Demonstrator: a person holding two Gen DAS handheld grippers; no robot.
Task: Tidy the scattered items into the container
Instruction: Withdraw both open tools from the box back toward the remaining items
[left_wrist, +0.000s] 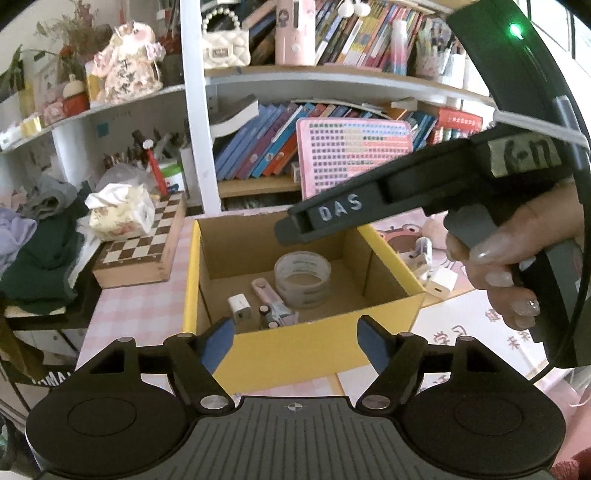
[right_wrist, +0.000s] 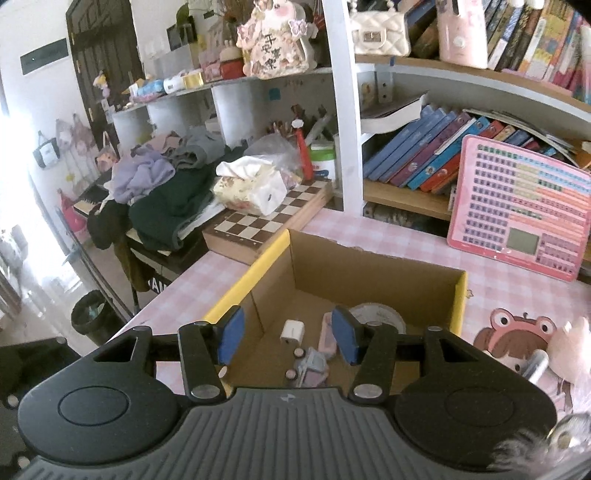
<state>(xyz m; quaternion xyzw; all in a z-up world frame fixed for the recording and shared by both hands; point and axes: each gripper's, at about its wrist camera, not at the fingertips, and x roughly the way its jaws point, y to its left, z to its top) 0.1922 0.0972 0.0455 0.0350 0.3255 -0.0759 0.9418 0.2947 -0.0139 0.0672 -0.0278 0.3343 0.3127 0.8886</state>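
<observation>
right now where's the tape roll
The tape roll lies inside the yellow box, toward its back right in the left wrist view, beside the pink cutter; a white charger sits further left.

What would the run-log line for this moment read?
left gripper: open, empty | right gripper: open, empty | box: tape roll, white charger inside | second charger still outside

We hold our left gripper (left_wrist: 293, 338) angled downward, its blue-padded fingers (left_wrist: 218, 345) spread wide with nothing between them. To its right and further ahead, our right hand (left_wrist: 517, 266) wraps the handle of the other tool. Our right gripper (right_wrist: 286, 334) also tilts downward, its pads (right_wrist: 231, 334) standing apart, empty between
</observation>
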